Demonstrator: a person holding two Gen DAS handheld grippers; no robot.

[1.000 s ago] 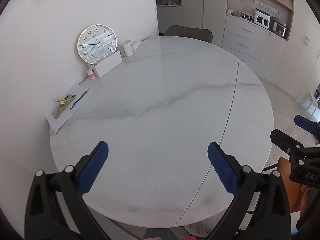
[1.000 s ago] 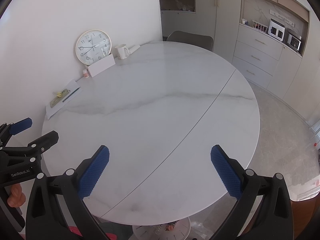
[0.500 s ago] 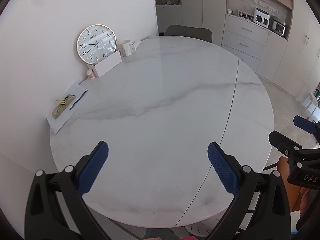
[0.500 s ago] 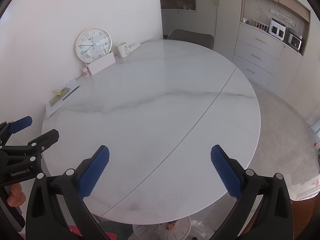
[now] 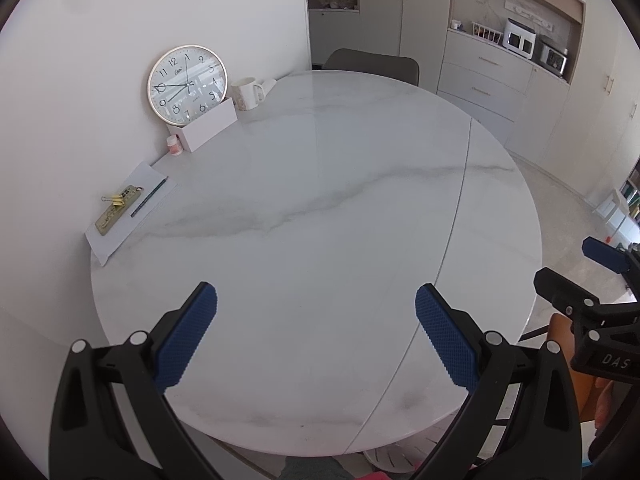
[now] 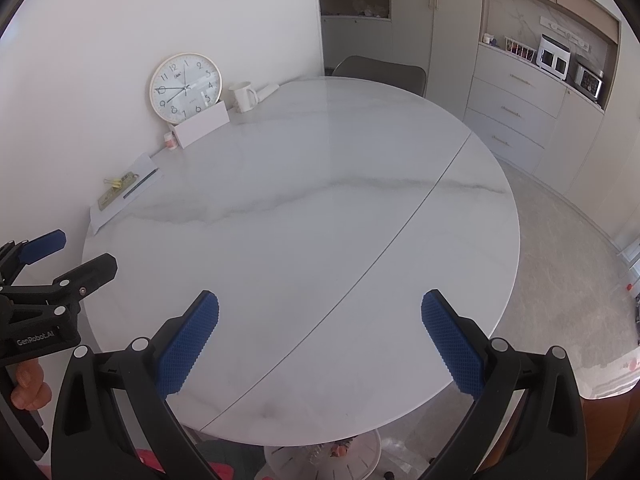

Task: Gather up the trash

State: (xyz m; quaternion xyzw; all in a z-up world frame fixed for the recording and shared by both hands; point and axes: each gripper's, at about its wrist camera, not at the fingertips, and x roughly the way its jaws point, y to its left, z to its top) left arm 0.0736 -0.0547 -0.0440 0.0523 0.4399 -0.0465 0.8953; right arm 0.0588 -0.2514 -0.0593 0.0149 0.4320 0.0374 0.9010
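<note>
My left gripper [image 5: 316, 300] hangs open over the near edge of a round white marble table [image 5: 320, 208], with nothing between its blue pads. My right gripper [image 6: 320, 304] is open too, over the same near edge and further right. Each shows in the other's view: the right gripper [image 5: 580, 284] at the right border, the left gripper [image 6: 60, 268] at the left border. No loose trash shows on the tabletop. Below the table a white slatted round thing [image 6: 320, 460] holds small bits and clear plastic.
Along the wall side stand a clock [image 5: 187, 85], a white box [image 5: 208, 124], a mug [image 5: 246, 94], a small pink jar [image 5: 174, 146] and a paper sheet [image 5: 132, 208] with a pencil, ruler and yellow clips. A chair [image 5: 372, 65] sits beyond the table, with cabinets [image 5: 488, 76] behind.
Hardly anything: both grippers stay open over the near edge, and the right one has drifted only slightly.
</note>
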